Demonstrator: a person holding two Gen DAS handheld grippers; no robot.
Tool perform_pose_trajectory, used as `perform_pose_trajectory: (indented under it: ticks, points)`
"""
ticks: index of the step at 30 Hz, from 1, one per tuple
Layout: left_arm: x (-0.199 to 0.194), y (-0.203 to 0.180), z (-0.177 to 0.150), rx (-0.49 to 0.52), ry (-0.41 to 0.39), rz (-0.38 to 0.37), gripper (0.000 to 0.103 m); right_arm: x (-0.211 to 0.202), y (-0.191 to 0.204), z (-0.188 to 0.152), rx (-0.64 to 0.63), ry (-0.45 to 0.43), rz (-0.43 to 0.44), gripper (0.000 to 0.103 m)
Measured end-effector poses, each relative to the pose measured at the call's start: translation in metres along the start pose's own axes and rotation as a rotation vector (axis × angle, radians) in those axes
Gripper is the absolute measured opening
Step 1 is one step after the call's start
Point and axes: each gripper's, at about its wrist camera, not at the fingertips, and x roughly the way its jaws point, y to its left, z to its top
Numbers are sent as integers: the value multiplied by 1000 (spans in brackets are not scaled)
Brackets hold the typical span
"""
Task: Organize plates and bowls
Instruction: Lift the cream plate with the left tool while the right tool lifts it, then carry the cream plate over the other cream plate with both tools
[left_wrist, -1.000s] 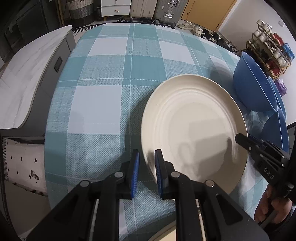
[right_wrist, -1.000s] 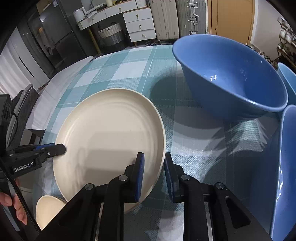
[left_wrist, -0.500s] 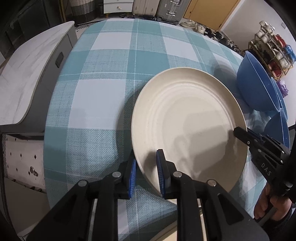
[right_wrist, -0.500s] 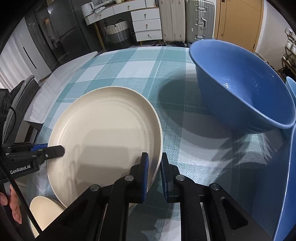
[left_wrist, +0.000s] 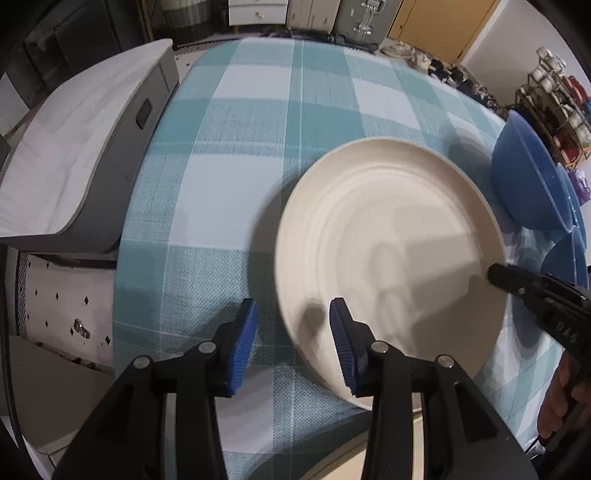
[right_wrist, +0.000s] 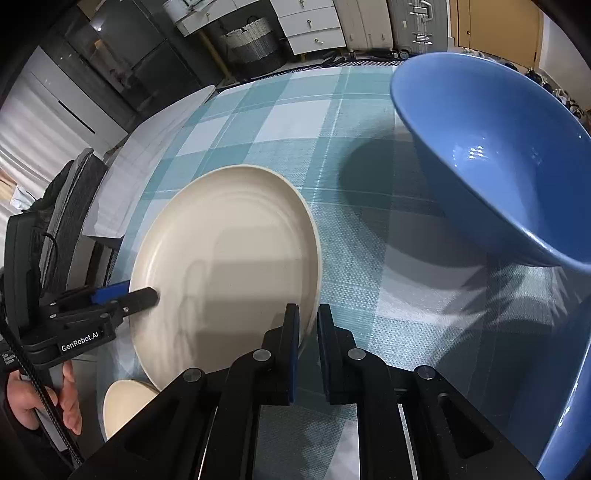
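Note:
A large cream plate (left_wrist: 391, 251) is held above the checked tablecloth; it also shows in the right wrist view (right_wrist: 225, 280). My right gripper (right_wrist: 307, 332) is shut on the plate's right rim. My left gripper (left_wrist: 293, 336) is open, its jaws wide apart astride the plate's left rim, one finger over the plate, the other beside it. A big blue bowl (right_wrist: 491, 162) stands on the table to the right. A second blue bowl (right_wrist: 569, 406) is at the right edge. A smaller cream plate (right_wrist: 125, 406) lies under the large one near the front edge.
The checked tablecloth (left_wrist: 258, 122) covers the table. A grey-white bench or cabinet (left_wrist: 74, 155) stands close to the table's left side. A rack of cups (left_wrist: 554, 107) stands at the far right. Drawers and suitcases line the back wall.
My left gripper has opened and let go of the plate's rim. My right gripper has closed on the opposite rim and holds the plate.

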Motion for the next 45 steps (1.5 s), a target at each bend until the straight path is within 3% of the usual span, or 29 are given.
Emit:
perform_pose_trajectory:
  ticks: [9, 14, 24, 29, 33, 36, 45]
  points:
    - [0, 4, 4, 11, -10, 21, 40, 11, 5, 4, -25, 49, -34, 10]
    - [-1, 12, 5, -34, 3, -46, 40, -1, 1, 11, -2, 86, 3, 10]
    - [1, 8, 2, -38, 8, -58, 40, 13, 1, 17, 0, 129, 14, 10]
    - [0, 13, 1, -41, 4, -87, 37, 16, -5, 13, 33, 110, 53, 10]
    - [-2, 18, 0, -25, -6, -77, 16, 15, 2, 9, -12, 79, 17, 11]
    - [-3, 21, -2, -38, -1, -107, 14, 12, 0, 9, 2, 60, 2, 11]
    - [-15, 10, -1, -5, -19, -69, 14, -12, 2, 13, 18, 1, 0, 9]
